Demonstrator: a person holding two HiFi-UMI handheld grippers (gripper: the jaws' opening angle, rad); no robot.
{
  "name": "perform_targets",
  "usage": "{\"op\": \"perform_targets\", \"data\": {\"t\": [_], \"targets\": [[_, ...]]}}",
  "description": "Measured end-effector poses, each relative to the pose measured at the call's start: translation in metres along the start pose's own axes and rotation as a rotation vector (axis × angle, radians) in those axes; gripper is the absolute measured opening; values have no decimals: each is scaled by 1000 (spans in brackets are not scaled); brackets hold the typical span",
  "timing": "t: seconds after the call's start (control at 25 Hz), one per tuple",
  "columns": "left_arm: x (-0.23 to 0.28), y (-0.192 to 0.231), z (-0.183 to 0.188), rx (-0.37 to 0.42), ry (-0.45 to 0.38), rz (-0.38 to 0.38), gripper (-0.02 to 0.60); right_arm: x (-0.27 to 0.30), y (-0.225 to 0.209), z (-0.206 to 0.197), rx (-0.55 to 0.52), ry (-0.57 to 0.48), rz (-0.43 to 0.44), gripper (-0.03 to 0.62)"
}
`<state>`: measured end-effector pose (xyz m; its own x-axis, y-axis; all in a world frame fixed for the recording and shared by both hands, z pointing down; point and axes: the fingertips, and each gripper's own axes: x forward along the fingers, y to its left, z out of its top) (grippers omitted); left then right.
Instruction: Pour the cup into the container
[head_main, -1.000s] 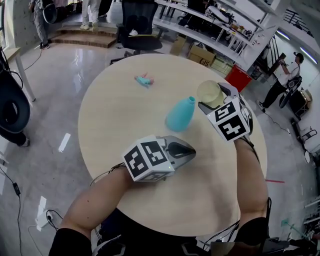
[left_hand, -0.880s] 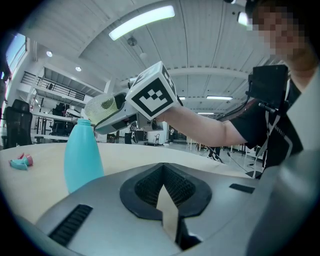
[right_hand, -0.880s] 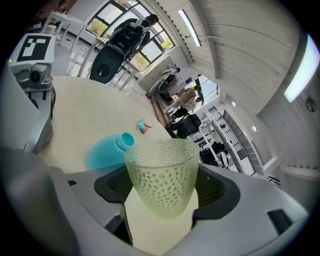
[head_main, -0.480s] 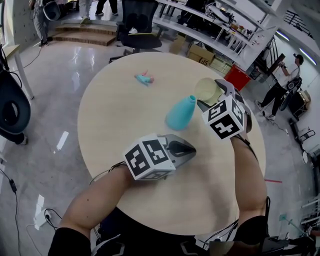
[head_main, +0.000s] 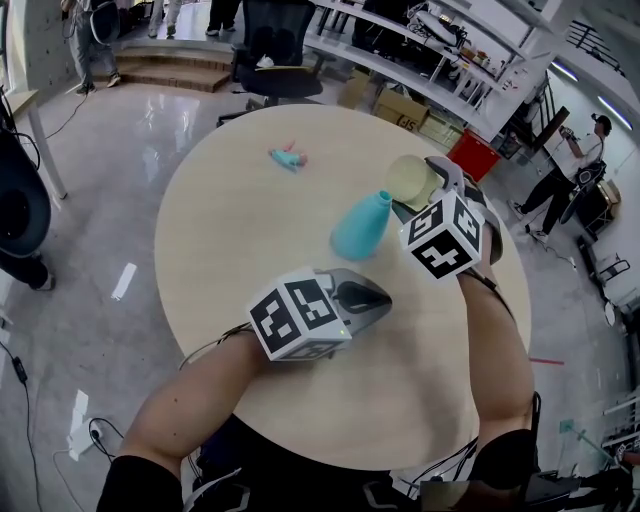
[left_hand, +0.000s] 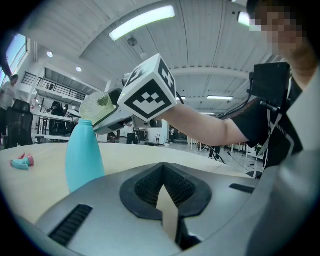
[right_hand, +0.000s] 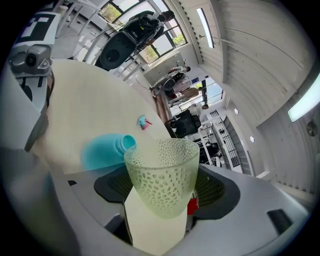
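**Cup (head_main: 412, 180) tilted over bottle (head_main: 360, 228); pour looks barely begun**
Right gripper (head_main: 420, 196) clamps the cup, no flow visible. Left gripper (head_main: 372, 302) rests on the table (head_main: 230, 230), closed and empty.

No text can be read; the print on the cardboard box (head_main: 401, 106) is too small.
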<state>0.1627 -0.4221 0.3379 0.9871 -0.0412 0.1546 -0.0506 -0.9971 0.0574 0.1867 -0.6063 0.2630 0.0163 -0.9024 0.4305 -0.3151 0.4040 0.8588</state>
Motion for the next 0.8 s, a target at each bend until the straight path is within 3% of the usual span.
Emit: {"op": "perform_targets", "data": {"t": [0.8], "targets": [[-3,2,3,-4,1,0,-3,-3,-2,7,-63,7,-23,377]]}}
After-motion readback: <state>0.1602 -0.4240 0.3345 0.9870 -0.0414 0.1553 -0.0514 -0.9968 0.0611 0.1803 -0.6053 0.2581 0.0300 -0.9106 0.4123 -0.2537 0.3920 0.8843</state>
